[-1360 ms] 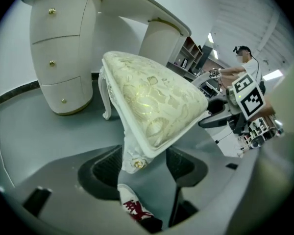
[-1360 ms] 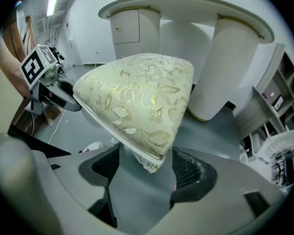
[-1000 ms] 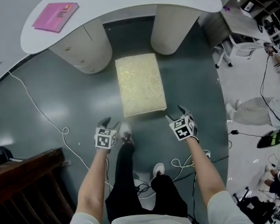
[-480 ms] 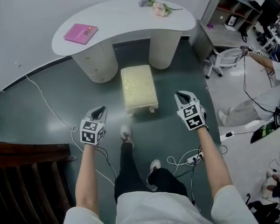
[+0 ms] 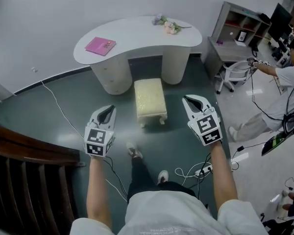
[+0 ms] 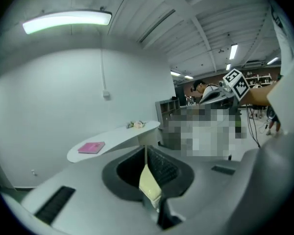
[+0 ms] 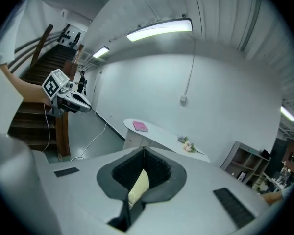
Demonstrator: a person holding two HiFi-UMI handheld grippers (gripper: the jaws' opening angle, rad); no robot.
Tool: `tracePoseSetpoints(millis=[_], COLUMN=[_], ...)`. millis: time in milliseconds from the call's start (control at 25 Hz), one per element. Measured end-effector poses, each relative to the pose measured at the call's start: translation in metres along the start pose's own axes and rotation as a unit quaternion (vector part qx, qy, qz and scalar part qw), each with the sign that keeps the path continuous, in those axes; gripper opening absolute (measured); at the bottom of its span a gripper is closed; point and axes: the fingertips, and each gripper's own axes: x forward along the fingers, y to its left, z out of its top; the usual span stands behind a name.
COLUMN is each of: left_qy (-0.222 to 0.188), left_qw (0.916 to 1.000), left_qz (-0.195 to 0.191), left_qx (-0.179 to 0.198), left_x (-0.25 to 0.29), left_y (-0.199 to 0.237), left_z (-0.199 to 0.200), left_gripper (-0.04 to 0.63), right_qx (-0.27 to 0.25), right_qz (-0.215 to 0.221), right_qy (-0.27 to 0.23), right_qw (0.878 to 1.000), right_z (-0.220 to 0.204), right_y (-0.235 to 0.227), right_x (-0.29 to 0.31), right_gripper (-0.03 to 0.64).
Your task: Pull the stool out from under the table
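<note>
The cream cushioned stool (image 5: 150, 101) stands on the dark floor in front of the white curved table (image 5: 137, 35), clear of its two pedestals. My left gripper (image 5: 107, 112) hovers high at the stool's left, my right gripper (image 5: 190, 101) at its right; neither touches it. Both have just been closing and their jaws meet with nothing between them. In the left gripper view the stool (image 6: 149, 185) shows as a sliver past the shut left gripper (image 6: 146, 152). The right gripper view shows the stool (image 7: 138, 185) the same way beyond the right gripper (image 7: 143, 153).
A pink book (image 5: 100, 46) and flowers (image 5: 167, 26) lie on the table. A dark wooden stair rail (image 5: 29, 170) stands at the left. White cables (image 5: 54, 106) and a power strip (image 5: 206, 169) lie on the floor. A shelf unit (image 5: 235, 28), white chair (image 5: 235, 67) and a person (image 5: 289, 82) are at the right.
Both grippers have risen from floor level beside the stool to well above it, and their jaws have shut. The view has pulled back, so the stool and table look smaller and farther.
</note>
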Motion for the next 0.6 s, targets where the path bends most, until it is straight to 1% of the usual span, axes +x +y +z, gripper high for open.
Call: tracePoseSetpoints(millis=[80,160,280,360,440,600], left_qy=[-0.014,-0.022,-0.037,-0.048,-0.055,-0.066], left_qw=[0.9998,0.9992,0.9986,0.9977,0.9964,0.9948], left_qz=[0.006,0.004,0.007,0.020,0.031,0.022], left_qx=[0.015,0.034,0.038,0.043,0.056,0.075], left_x=[-0.019,-0.037,-0.062,-0.074,-0.084,-0.093], left_y=[-0.008,-0.018,-0.022,-0.020,-0.022,-0.035], left_z=[0.024,0.042,0.066,0.084,0.098,0.115], left_gripper=[0.031,0.031,0.031,0.031,0.031,0.031], right_qx=[-0.010,-0.021,-0.026,-0.032,-0.040,-0.048], right_qz=[-0.003,-0.007,-0.006,0.002,0.014,0.034], right_qy=[-0.007,-0.013,-0.034,-0.049,-0.060,-0.076], right_qw=[1.000,1.000,0.999,0.998,0.997,0.995], right_z=[0.021,0.039,0.067,0.084,0.097,0.117], right_y=[0.001,0.003,0.006,0.010,0.017,0.028], right_x=[-0.019,-0.037,-0.057,-0.065,-0.071,-0.083], right_gripper=[0.015,0.015,0.015,0.015,0.015,0.015])
